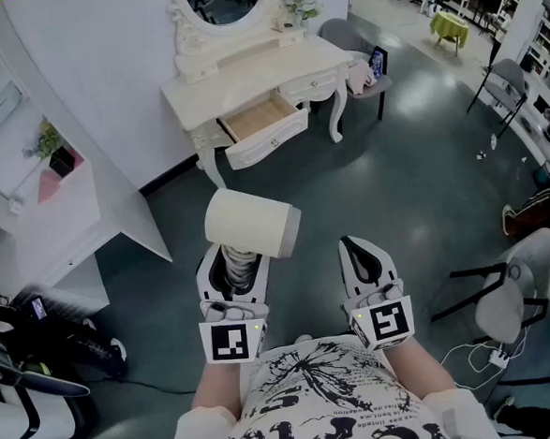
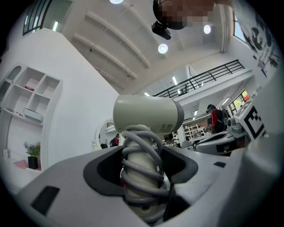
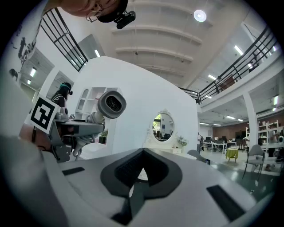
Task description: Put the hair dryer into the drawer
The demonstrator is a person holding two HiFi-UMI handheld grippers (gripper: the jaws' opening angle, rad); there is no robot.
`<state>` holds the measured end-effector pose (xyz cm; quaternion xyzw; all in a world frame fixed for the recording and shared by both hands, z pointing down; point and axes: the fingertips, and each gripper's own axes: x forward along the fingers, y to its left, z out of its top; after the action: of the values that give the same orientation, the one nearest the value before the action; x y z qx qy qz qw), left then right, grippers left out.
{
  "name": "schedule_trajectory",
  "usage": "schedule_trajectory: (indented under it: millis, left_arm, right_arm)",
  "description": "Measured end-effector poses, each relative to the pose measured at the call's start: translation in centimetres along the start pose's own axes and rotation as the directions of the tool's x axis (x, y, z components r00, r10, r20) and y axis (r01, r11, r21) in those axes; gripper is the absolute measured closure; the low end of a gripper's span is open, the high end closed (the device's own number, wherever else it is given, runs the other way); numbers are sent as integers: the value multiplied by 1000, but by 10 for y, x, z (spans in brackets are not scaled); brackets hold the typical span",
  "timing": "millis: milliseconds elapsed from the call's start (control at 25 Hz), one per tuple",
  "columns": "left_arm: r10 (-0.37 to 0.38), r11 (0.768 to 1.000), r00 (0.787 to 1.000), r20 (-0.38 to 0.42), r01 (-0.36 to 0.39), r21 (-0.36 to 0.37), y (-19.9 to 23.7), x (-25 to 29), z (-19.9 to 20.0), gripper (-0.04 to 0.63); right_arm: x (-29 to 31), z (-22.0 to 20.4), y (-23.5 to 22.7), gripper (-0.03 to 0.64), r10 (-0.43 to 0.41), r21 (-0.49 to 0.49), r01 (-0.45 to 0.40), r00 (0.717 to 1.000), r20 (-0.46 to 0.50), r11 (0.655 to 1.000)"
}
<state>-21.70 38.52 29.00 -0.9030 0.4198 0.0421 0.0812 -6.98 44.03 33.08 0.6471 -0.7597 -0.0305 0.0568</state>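
Left gripper (image 1: 231,268) clamps the hair dryer (image 1: 249,222) well short of the open drawer (image 1: 260,119); right gripper (image 1: 365,254) closed, empty. Carrying and placing remain.

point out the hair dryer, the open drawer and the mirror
hair dryer (image 1: 252,223), head view, cream barrel
open drawer (image 1: 272,143), head view, front panel
mirror (image 3: 164,126), right gripper view, oval glass

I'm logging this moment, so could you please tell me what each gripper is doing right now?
Left gripper: closed on the handle of the hair dryer.
Right gripper: closed, holding nothing.
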Motion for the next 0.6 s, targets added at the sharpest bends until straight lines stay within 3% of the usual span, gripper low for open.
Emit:
schedule_trajectory:
  millis: [320, 440, 600]
  left_arm:
    - [2, 1000, 1000, -27, -1, 6, 3, -6, -11, 333]
    - [8, 999, 1000, -4, -8, -31, 5, -6, -5, 333]
    - [21, 999, 1000, 0, -21, -25, 11, -8, -9, 333]
  right_arm:
    - [-1, -3, -1, 601, -24, 3, 24, 1000, -5, 1000]
    - [2, 0, 0, 601, -32, 20, 32, 999, 4, 999]
    - [7, -6, 4, 600, -28, 31, 28, 1000, -12, 999]
